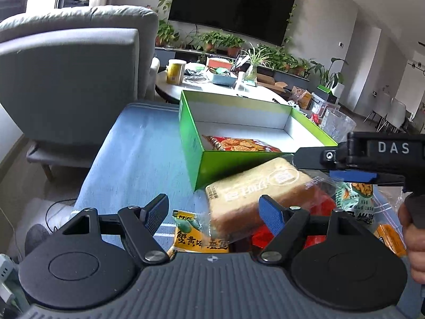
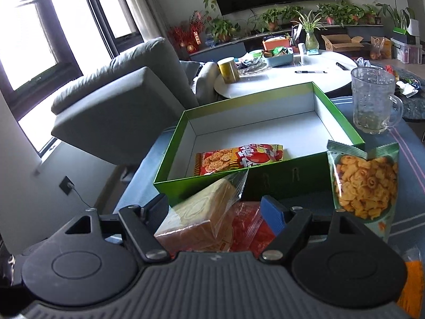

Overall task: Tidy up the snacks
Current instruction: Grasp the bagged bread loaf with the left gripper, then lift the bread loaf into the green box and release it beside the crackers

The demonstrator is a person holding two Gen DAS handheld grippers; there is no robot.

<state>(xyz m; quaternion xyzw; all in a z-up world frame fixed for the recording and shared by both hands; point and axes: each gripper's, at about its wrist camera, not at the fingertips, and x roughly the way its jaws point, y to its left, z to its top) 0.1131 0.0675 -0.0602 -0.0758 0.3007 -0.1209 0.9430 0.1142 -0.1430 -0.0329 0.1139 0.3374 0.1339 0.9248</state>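
A green open box (image 1: 191, 138) (image 2: 170, 164) stands on the blue striped cloth, with a red cracker packet (image 1: 239, 145) (image 2: 239, 159) lying inside it. My right gripper (image 2: 213, 210) (image 1: 313, 167) is shut on a wrapped loaf of bread (image 2: 196, 218) (image 1: 255, 186), held tilted in front of the box's near wall. My left gripper (image 1: 213, 212) hangs open just below and to the left of the bread, with nothing between its pads. Under it lies a yellow snack pack (image 1: 196, 239). A green bag of chips (image 2: 364, 186) (image 1: 356, 199) leans against the box's near right corner.
A glass mug (image 2: 372, 101) (image 1: 337, 125) stands right of the box. An orange packet (image 1: 390, 239) lies at the near right, by a person's hand (image 1: 414, 239). A grey armchair (image 1: 66, 79) is on the left, and a cluttered round white table (image 2: 292, 79) sits behind the box.
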